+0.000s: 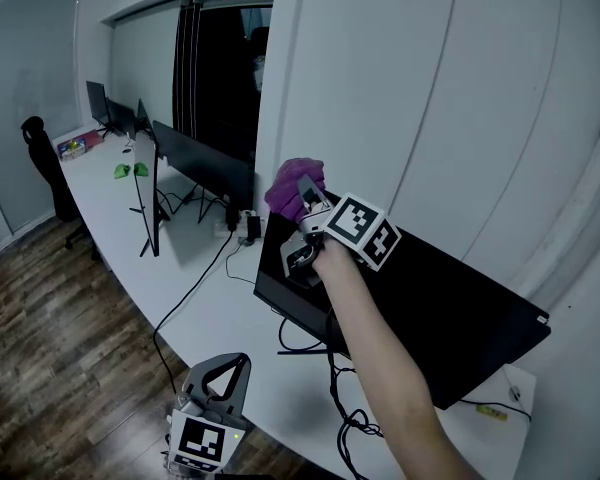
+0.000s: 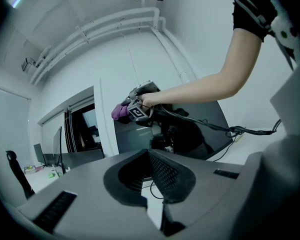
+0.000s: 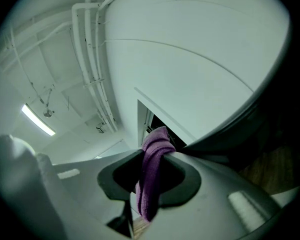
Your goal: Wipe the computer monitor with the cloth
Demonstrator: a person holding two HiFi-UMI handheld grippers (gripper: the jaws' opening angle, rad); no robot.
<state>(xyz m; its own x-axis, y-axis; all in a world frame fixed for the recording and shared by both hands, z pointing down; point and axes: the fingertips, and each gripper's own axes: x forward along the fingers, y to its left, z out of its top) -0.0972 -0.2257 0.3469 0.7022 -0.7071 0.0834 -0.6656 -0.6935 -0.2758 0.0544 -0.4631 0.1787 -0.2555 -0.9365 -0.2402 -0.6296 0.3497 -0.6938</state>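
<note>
Only the right gripper view shows the right gripper's (image 3: 153, 156) jaws clamped on the purple cloth (image 3: 150, 184), which hangs down between them. The head view places that cloth at the upper left corner of the nearest monitor (image 1: 430, 318). The left gripper (image 1: 235, 360), jaws closed on nothing, sits at lower left, past the bench (image 1: 110, 233) edge, over the wood floor (image 1: 40, 368). There are two grippers and one cloth. At least three further monitors (image 1: 205, 166) stand toward the upper left, with bare bench between them and the nearest one.
</note>
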